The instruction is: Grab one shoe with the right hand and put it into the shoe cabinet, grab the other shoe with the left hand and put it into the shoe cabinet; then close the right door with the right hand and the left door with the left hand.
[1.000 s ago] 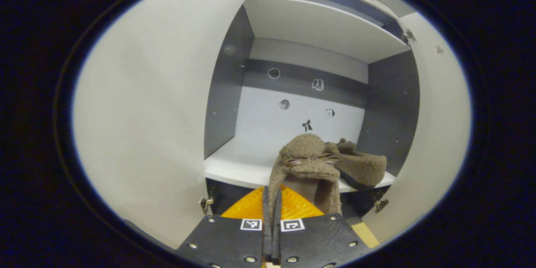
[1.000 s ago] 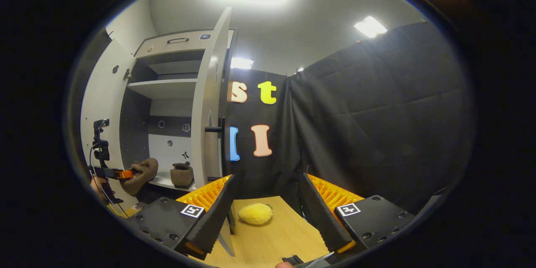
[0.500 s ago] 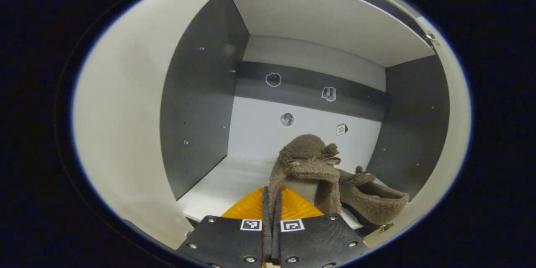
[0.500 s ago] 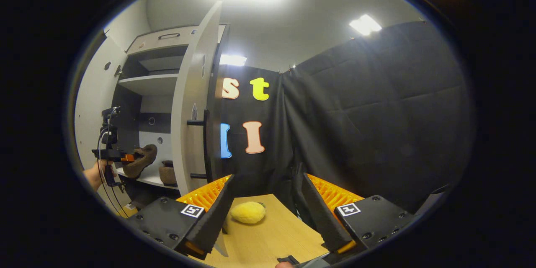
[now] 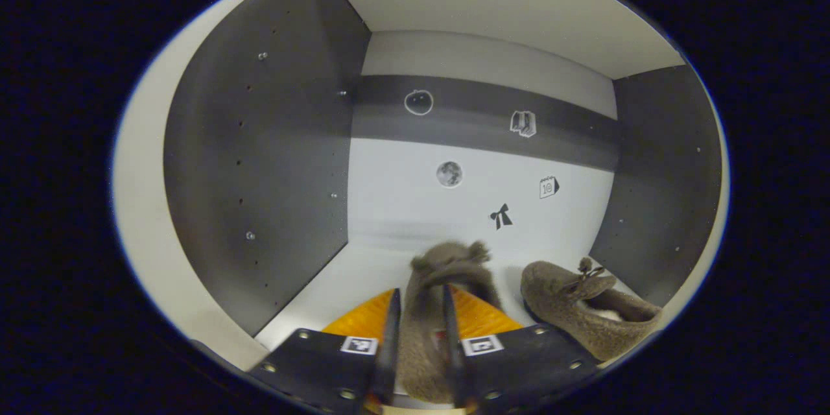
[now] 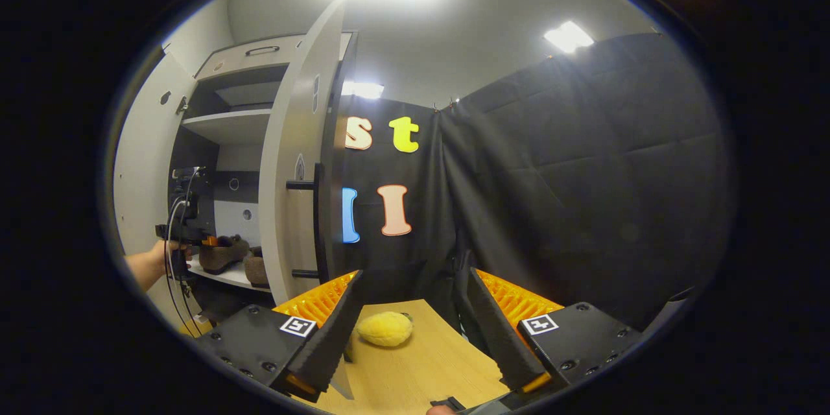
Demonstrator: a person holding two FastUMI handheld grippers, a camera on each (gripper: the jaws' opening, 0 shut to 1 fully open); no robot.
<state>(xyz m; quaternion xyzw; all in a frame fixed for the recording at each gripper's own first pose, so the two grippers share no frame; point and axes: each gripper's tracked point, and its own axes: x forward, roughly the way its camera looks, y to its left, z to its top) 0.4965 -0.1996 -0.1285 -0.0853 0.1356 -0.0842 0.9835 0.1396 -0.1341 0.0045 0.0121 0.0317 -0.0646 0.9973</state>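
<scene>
1. The shoe cabinet (image 5: 259, 162) surrounds the left gripper (image 5: 418, 353) in the left gripper view: a dark side wall to its left, a pale back panel ahead, a shelf above. In the right gripper view the cabinet (image 6: 227, 136) stands far left of the right gripper (image 6: 415, 331).
2. The right door (image 6: 295, 162) hangs wide open, ahead and left of the right gripper, its dark handle facing the booth wall.
3. The left door (image 6: 139, 168) is open too, at the far left edge.
4. The wooden table (image 6: 415, 369) lies under the right gripper.
5. One shoe (image 5: 441, 285), brown and fuzzy, sits between the left gripper's fingers with its toe pointing away. The fingers stand slightly parted along its sides; I cannot tell whether they still press on it.
6. The other shoe (image 5: 587, 308) rests on the cabinet floor just right of the left gripper.
7. The right gripper's jaws are spread wide with nothing between them.
8. A yellow fluffy ball (image 6: 384, 329) lies on the table just ahead, between the right gripper's fingers.
</scene>
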